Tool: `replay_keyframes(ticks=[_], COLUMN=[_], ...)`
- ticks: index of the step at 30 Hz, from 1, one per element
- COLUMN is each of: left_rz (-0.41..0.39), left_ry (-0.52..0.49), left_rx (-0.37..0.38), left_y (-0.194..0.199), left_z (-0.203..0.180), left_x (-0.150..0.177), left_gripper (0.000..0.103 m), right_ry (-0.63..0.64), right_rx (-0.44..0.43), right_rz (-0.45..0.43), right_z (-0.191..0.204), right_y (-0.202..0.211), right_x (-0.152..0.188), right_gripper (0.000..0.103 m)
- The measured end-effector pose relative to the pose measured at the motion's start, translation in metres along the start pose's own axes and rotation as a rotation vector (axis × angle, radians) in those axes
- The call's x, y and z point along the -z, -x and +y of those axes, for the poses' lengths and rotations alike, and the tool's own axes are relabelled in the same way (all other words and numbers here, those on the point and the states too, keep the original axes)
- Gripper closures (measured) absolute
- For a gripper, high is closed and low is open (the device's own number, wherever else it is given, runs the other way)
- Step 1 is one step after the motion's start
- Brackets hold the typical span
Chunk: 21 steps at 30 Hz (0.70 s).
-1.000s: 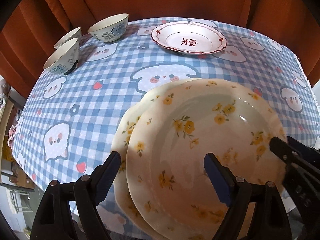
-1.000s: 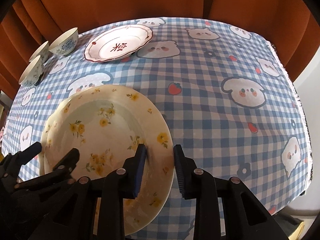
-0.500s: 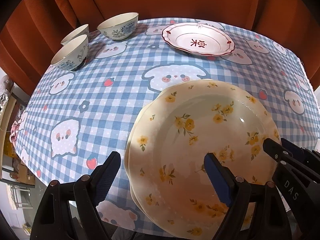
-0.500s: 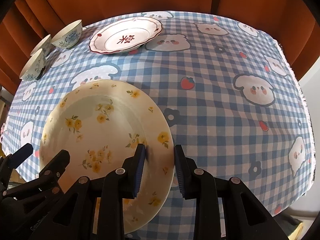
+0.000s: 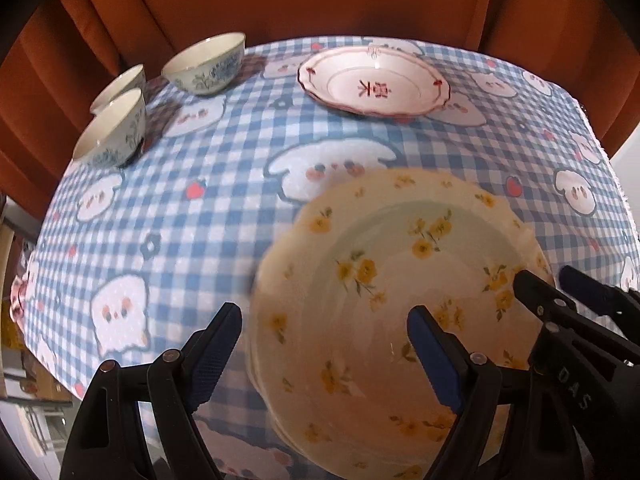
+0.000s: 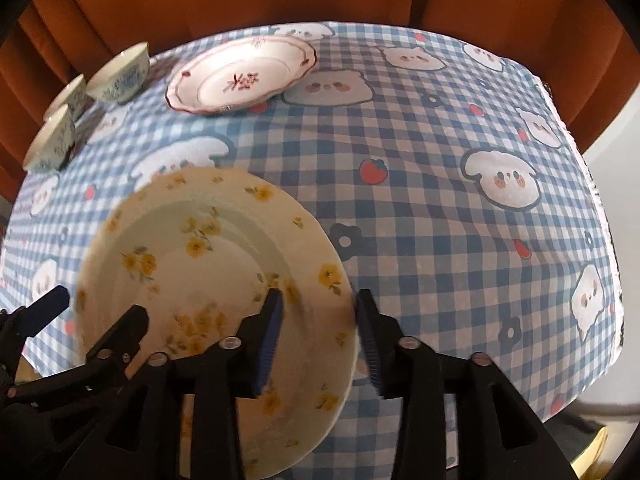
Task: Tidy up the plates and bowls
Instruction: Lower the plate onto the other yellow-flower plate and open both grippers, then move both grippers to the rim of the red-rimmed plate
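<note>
A cream plate with yellow flowers (image 5: 400, 280) (image 6: 208, 264) lies at the near edge of the table, with a second plate's rim barely showing under its left side. My right gripper (image 6: 320, 334) straddles its right rim. Its jaws are opening, and the pads (image 6: 270, 336) stand off the rim. My left gripper (image 5: 324, 356) is open wide over the plate's left rim without touching it. At the back sit a white plate with red marks (image 5: 374, 80) (image 6: 240, 78) and three blue-patterned bowls (image 5: 206, 64) (image 5: 112, 136) (image 5: 120, 80).
The table wears a blue checked cloth with cartoon animals (image 6: 440, 200). An orange curtain (image 5: 320, 0) hangs close behind it. The cloth's right edge (image 6: 600, 240) drops off beside a pale wall. The right gripper also shows in the left wrist view (image 5: 560, 300).
The flowered plate slid left until it covers the plate under it. The right gripper's jaws have spread apart off its rim. The left gripper stayed open.
</note>
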<state>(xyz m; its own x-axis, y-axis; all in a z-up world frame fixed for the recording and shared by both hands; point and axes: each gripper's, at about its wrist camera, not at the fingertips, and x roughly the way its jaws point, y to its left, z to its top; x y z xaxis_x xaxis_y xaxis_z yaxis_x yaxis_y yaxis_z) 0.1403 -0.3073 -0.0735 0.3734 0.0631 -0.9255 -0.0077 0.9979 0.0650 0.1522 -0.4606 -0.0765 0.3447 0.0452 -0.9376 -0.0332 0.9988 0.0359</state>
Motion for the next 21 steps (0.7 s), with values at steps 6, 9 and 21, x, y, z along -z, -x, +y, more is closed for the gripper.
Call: replay_keyframes(ticks=[6, 9, 21], left_rz=[-0.023, -0.030, -0.139], left_ry=[-0.036, -0.017, -0.038], left_rx=[0.044, 0.060, 0.080], left_y=[0.011, 0.016, 0.024], left_z=[0.023, 0.036, 0.066], left_x=[-0.017, -0.030, -0.097], left_gripper=[0.013, 0.012, 0.007], right_ry=[-0.074, -0.087, -0.153], right_rx=[0.035, 0.056, 0.019], right_rz=[-0.042, -0.071, -0.189], right_z=[0.007, 0.017, 0.040], right_y=[0.023, 0.033, 0.053], right_x=[-0.008, -0.015, -0.073], right_gripper=[0.032, 0.032, 0.032])
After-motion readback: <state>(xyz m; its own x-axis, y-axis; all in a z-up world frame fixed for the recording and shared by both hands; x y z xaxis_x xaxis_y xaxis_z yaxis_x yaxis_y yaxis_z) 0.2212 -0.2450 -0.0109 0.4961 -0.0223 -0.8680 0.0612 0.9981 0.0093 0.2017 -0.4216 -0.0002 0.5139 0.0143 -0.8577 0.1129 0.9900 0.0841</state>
